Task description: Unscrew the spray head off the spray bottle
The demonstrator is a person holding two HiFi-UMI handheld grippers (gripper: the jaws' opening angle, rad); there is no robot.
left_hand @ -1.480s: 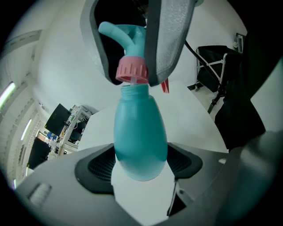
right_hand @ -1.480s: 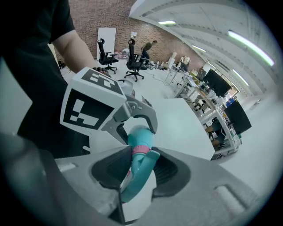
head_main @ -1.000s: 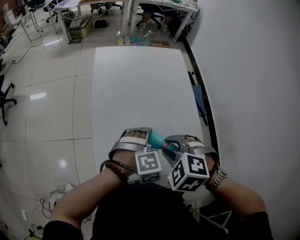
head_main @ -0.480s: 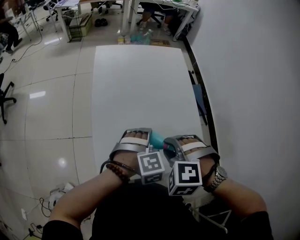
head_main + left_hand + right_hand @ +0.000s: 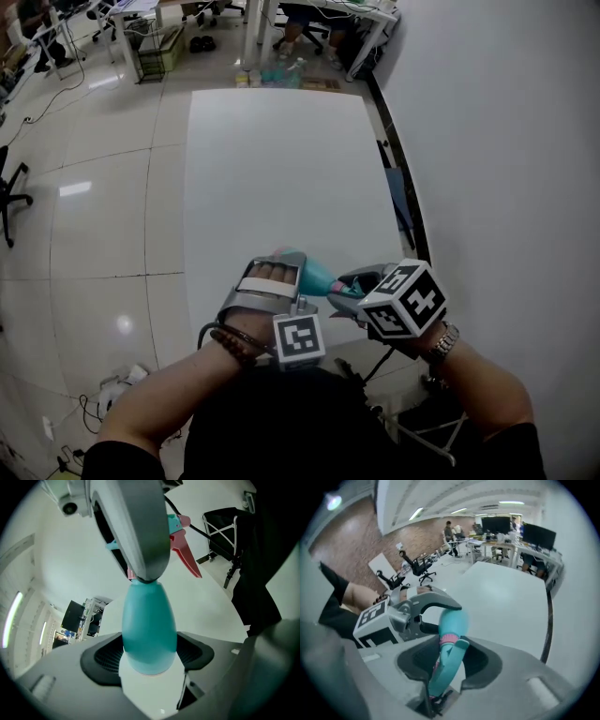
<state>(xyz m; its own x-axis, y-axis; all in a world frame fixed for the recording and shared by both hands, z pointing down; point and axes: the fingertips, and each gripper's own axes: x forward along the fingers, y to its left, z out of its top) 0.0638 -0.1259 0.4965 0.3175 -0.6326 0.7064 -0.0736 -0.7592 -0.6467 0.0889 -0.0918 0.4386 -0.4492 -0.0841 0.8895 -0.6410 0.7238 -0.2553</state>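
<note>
Left gripper view is showing the left gripper [image 5: 149, 663] with its fingers [image 5: 101, 660] clamping on the wide, rounded bottom end of the teal spray bottle [image 5: 149, 625]. There is a pad on each side, and the body is tapering away from them. Past the neck, the pink trigger [image 5: 186, 558] is sticking out to the right of a grey finger crossing the top of the bottle.

Right gripper view is showing the right gripper [image 5: 446, 667] pinching its fingers [image 5: 485, 660] on the spray head [image 5: 449, 660], which is lying lengthwise between the pads. The pink collar [image 5: 448, 639] is sitting just beyond the fingertips, apparently seated on the neck, so the head is not yet off.

Both tools are hanging over the near edge of the white surface [image 5: 281, 169]. Desks, chairs and a standing person [image 5: 449, 527] are showing far beyond the fingertips.

Several things could go wrong from here, as I am judging it:
- **Bottle slipping:** the body is smooth and tapered, so twisting force may spin it in the left pads or squeeze it forward out of them.
- **Wrong part gripped:** the right pads are gripping the head's shell, not the collar, so a turn could strain the plastic or press the trigger without loosening the thread.
- **Dropping or spilling:** when the thread lets go, the sudden release could jerk either piece free, and it could miss the surface's near edge or spill the contents.
</note>
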